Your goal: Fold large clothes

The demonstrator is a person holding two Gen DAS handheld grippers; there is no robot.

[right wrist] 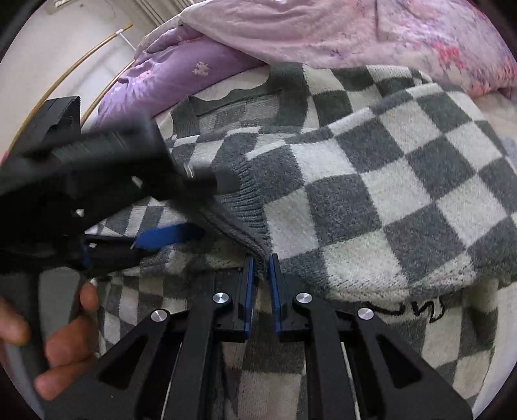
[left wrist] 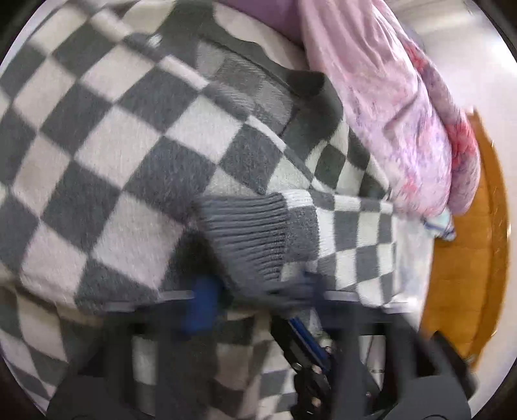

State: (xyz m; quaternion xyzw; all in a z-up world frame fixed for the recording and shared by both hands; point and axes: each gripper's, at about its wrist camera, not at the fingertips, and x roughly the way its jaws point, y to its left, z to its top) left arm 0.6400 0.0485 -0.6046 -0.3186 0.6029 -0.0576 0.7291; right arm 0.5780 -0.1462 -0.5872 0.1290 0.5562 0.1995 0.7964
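Sweater [right wrist: 371,194], one, big, soft, with grey and white squares, spread over the bed. Folded partly over itself, so a top layer lies on a lower layer.

Closest, in the right wrist view: right gripper [right wrist: 261,268], two black fingers with blue pads, nearly closed, pinching the grey ribbed hem [right wrist: 245,223] of the sweater. Hem pulled up into a little point between the pads.

Just to the left: left gripper [right wrist: 181,210], blurry, black, with one blue pad showing. Touching the same ribbed hem. Held by one hand [right wrist: 64,339] low on the left. In the left wrist view, left gripper [left wrist: 258,284] very blurry, with ribbed grey cloth lying across it. Cannot tell if open or closed.

A bit farther: grey collar [right wrist: 232,100] of the sweater, flat on the pale sheet [right wrist: 226,85].

Farther back: one purple pillow [right wrist: 168,71], then one pink flowery quilt [right wrist: 355,29] bunched up behind the sweater.

Off to the side in the left wrist view: orange wooden floor [left wrist: 468,258].
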